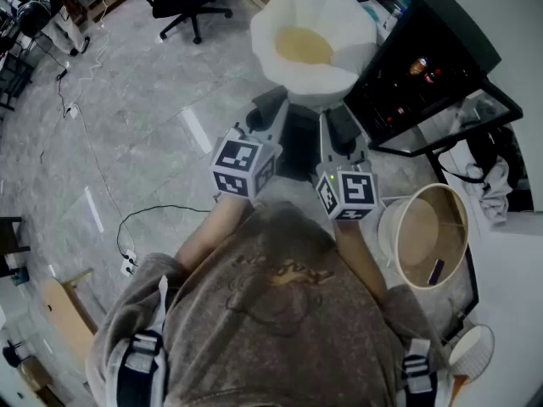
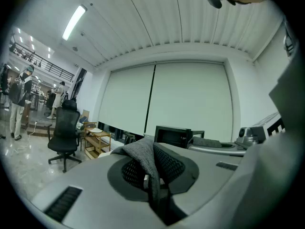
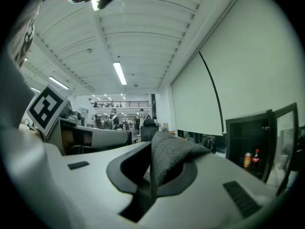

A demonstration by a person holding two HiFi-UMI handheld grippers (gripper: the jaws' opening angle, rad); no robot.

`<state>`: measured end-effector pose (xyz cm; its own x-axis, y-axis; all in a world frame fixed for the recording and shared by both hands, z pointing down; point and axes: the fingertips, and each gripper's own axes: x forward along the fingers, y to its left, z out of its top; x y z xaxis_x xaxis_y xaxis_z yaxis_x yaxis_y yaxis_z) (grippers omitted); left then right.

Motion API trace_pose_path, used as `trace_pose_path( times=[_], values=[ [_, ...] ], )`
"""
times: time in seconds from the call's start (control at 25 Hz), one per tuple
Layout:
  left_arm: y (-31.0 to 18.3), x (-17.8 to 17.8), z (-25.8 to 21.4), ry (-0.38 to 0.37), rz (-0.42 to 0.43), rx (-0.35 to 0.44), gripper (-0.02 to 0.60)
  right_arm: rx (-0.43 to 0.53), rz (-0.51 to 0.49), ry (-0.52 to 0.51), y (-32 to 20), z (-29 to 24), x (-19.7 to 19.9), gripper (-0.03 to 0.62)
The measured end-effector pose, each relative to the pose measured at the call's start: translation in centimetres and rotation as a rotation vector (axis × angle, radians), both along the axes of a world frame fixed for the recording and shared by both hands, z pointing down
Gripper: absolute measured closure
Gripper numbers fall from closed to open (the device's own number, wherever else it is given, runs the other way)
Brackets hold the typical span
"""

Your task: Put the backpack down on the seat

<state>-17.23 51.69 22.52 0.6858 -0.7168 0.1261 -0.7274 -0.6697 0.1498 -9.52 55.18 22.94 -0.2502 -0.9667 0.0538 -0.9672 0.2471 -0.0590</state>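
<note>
**benchrat:** Where's your backpack right now? From your head view I mostly get grey stone floor (image 1: 127, 108). Past that there's the big white petal-shaped seat (image 1: 339, 66) with the yellow cushion, and a black glass-door cabinet (image 1: 441, 49) to its right.

**gripnerd:** It's not on the seat yet. See the dark bulk just this side of the seat, between your two grippers? That's the backpack (image 1: 297, 147), held up in front of you.

**benchrat:** And both grippers have hold of it?

**gripnerd:** Yep. Your left gripper (image 2: 151, 187) has its fingers (image 2: 90, 190) squeezed together on a grey knit fold (image 2: 143, 156) of the backpack, with black mesh showing behind it. Your right gripper (image 3: 151, 185) is the same story, fingers (image 3: 224, 175) pinched tight on a plain grey fold (image 3: 171, 156). Both grippers tilt upward, so their views are mostly ceiling. I can't tell which part of the backpack each fold is, honestly.
</note>
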Motion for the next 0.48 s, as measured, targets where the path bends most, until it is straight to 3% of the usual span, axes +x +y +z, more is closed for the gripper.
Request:
trace_pose_path(
  times=[0.48],
  values=[
    [-4.4,-1.6,0.0,-0.02,0.061,0.028,0.548,0.012,-0.02,0.008,-4.6,-0.2,-1.2,0.565]
  ],
)
